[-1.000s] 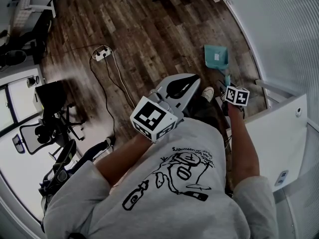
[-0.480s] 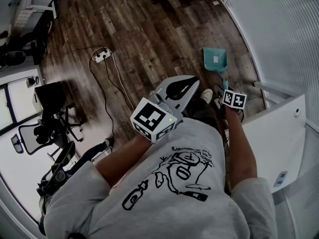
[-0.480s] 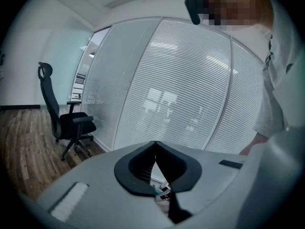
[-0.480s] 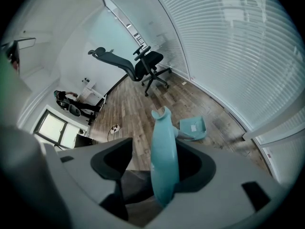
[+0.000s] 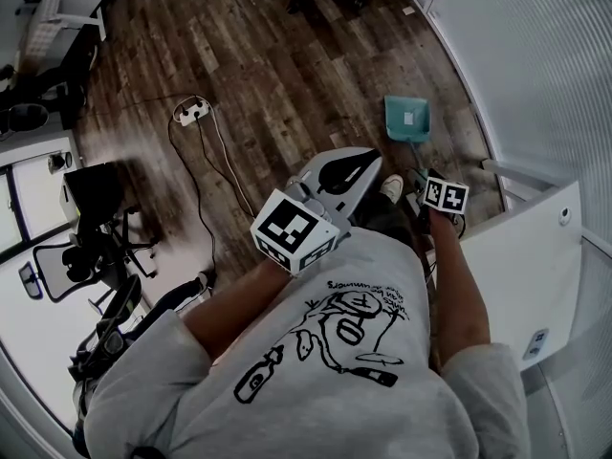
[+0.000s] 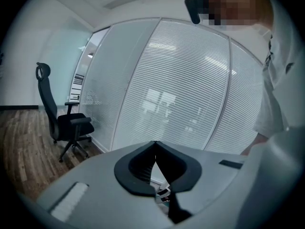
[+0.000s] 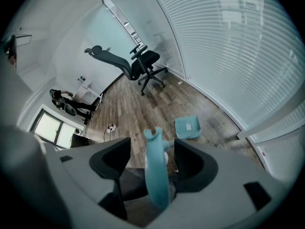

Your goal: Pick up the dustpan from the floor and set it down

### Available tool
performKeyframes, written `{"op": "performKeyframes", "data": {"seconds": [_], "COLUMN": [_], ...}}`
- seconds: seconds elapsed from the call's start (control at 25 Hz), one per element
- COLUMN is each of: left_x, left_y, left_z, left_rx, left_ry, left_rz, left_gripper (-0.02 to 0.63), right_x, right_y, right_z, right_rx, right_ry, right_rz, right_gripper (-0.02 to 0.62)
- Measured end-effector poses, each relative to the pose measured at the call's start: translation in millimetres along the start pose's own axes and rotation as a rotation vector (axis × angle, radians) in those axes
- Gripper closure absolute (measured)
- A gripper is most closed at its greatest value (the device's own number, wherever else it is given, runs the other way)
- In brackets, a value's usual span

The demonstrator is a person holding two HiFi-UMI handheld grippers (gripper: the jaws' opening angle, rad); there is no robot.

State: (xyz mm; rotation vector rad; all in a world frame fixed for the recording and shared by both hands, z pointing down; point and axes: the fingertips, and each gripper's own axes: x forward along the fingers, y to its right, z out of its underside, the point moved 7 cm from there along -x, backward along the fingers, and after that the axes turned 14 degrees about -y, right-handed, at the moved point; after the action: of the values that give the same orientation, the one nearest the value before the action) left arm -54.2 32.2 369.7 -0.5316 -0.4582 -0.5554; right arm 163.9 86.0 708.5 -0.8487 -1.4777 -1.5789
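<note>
The wooden floor carries the dustpan near the slatted wall. Its handle rises between the right tool, whose jaws have just been opening and stand clear of it. The left tool is closed and empty. The set-down seems nearly done. Next, the right tool should draw away without knocking the handle.

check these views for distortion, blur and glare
Head view: strong fisheye bends the floor planks, sharp enough. Left gripper view: dark round vignette, pale window reflections on the slatted wall. Right gripper view: same vignette, the dustpan handle near the lens looks soft, its pan crisper.
</note>
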Motion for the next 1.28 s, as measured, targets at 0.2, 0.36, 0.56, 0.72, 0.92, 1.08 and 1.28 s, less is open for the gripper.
{"op": "performKeyframes", "data": {"seconds": [0.2, 0.36, 0.56, 0.72, 0.92, 1.08, 1.28], "left_x": [0, 0, -1, -2, -2, -2, -4], "left_y": [-1, -3, -7, -10, -11, -11, -14], "left_z": [-2, -6, -12, -17, -23, -29, -45], "left_rx": [0.005, 0.008, 0.014, 0.016, 0.024, 0.031, 0.044], "left_ry": [0.003, 0.011, 0.025, 0.035, 0.045, 0.056, 0.084], "left_rz": [0.004, 0.005, 0.006, 0.006, 0.013, 0.015, 0.013], "left_gripper": [0.604, 0.604, 0.604, 0.604, 0.604, 0.604, 0.604], "right_x": [-9, -23, -50, -77, -117, -148, -195], "right_y": [-2, -6, -15, -30, -54, -76, -106], "right_z": [-6, -12, -21, -32, -49, -61, -77], "right_rx": [-0.008, -0.025, -0.068, -0.112, -0.180, -0.246, -0.329], "right_ry": [0.027, 0.062, 0.127, 0.187, 0.275, 0.342, 0.437], "right_rz": [0.005, 0.017, 0.037, 0.025, 0.007, -0.010, 0.000], "right_gripper": [0.350, 0.350, 0.350, 0.350, 0.350, 0.351, 0.354]}}
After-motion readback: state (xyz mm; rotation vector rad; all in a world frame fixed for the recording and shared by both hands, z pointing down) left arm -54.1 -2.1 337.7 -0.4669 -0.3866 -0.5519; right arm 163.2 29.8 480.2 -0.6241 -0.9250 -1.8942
